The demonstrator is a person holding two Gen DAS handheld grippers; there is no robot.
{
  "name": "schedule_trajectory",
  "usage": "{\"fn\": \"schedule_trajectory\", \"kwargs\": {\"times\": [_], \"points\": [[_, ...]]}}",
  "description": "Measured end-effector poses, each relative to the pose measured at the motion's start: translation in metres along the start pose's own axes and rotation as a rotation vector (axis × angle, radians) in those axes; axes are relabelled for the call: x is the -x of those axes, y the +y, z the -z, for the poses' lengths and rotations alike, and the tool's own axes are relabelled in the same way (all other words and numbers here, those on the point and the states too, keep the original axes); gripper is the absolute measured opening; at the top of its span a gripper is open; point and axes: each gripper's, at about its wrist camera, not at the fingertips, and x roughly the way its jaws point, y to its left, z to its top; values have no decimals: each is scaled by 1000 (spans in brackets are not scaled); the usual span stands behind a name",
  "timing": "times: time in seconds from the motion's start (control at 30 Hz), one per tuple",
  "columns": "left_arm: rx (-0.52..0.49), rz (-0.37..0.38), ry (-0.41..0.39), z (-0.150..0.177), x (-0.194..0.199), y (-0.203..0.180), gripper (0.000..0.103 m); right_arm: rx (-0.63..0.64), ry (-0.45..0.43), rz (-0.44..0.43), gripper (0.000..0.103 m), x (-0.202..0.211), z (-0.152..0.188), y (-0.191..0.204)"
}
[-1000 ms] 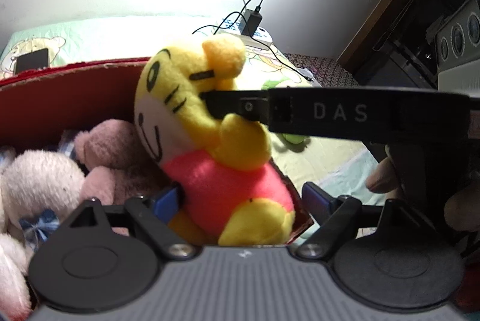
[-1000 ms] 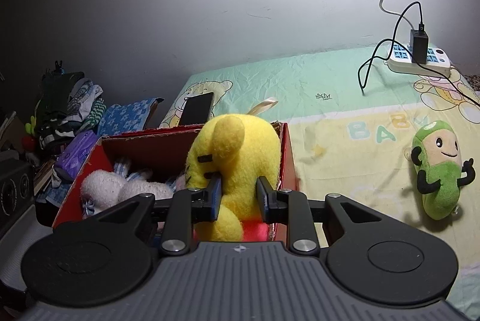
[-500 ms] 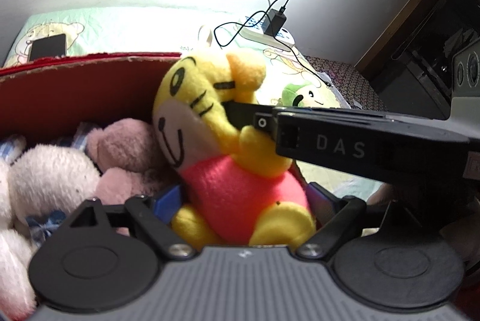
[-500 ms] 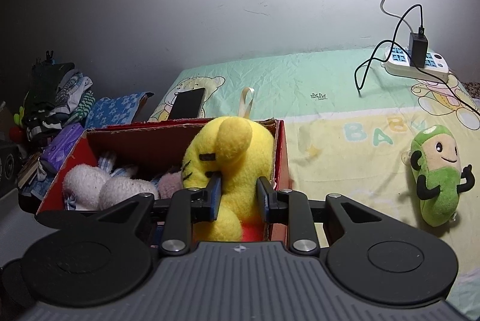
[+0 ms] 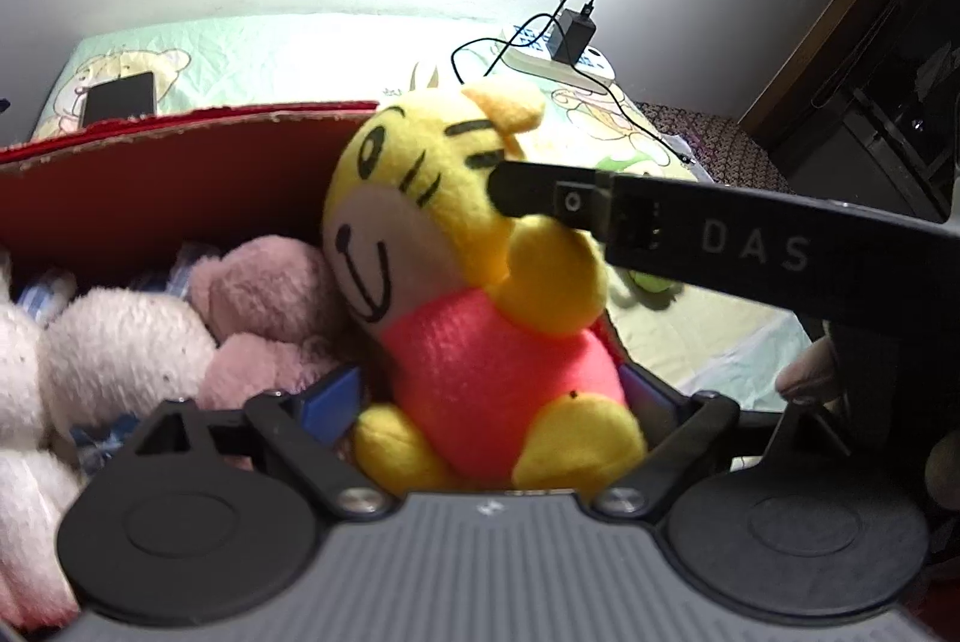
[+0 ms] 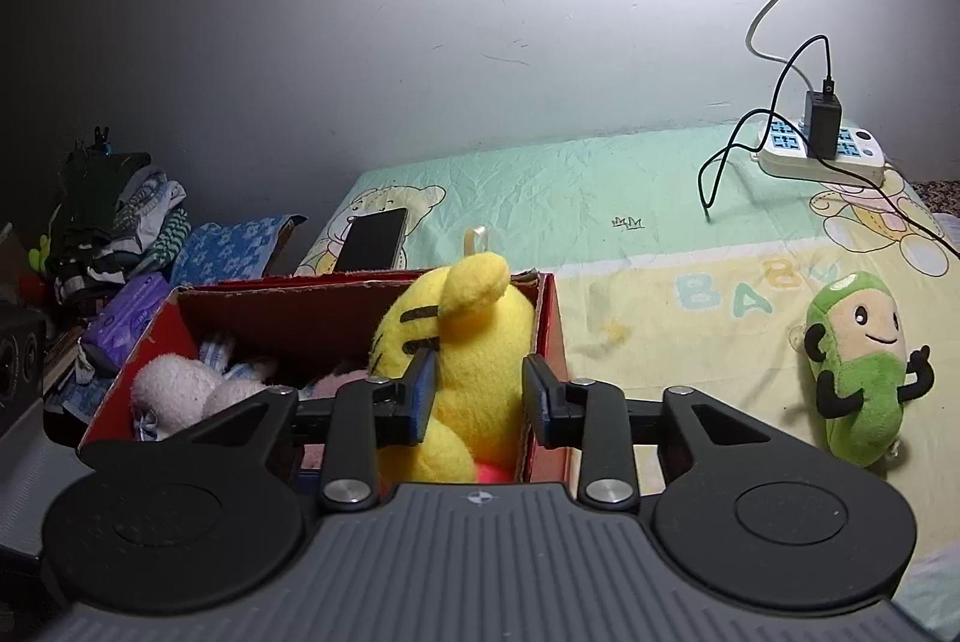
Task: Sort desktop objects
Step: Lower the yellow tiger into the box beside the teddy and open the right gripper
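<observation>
Two grippers are releasing one yellow plush toy (image 5: 474, 294) into the red cardboard box (image 6: 549, 336). The step in hand is judged to be the drop-off: the toy sits upright at the right end of the box, against its right wall, beside the pink and white plush toys (image 5: 180, 318) already inside.

Left gripper (image 5: 492, 402): jaws are opening and stand wide. The toy's lower body lies between them. The blue pads appear clear of the fabric on both sides, so nothing is held.

Right gripper (image 6: 477, 390): jaws are opening. The toy's back and head lie between them. In the right wrist view the left pad is at or just touching the plush, and the right pad stands apart from it. No firm hold is evident. In the left wrist view, one finger of this gripper (image 5: 540, 195) crosses in front of the toy's head.

Toy condition: soft, yellow, with a red-pink shirt, black stripe marks on the head and a stitched smile. The head leans toward the pink toy. Expect the plush to spring back and possibly tip once fully free.

Next move, as judged: finish opening both pairs of jaws, then draw each gripper back and up without snagging the fabric or the box wall. A green plush toy (image 6: 858, 366) lies on the bedsheet (image 6: 600, 198), well apart to the right of the box, and is the likely next item. A phone (image 6: 372, 237) lies behind the box.
</observation>
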Motion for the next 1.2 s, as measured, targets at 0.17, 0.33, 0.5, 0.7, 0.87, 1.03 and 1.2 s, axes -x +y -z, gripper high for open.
{"fn": "schedule_trajectory", "kwargs": {"times": [0.17,0.33,0.5,0.7,0.87,1.03,1.2], "points": [[-3,-28,11,-1,-2,-2,95,-35,4,-30,42,8,4,-4],[-3,-54,20,-2,0,-6,95,12,-1,-34,40,11,8,4],[-10,-96,25,-2,8,-12,95,4,9,-27,40,11,9,2],[11,-124,30,0,24,-15,95,13,5,-19,40,16,12,6],[31,-128,-21,5,48,-13,95,-12,-5,-21,40,25,13,6],[83,-153,-30,8,57,-2,95,-20,-18,-29,40,33,13,12],[109,-187,-35,13,67,6,95,-8,-9,-30,40,34,16,22]]}}
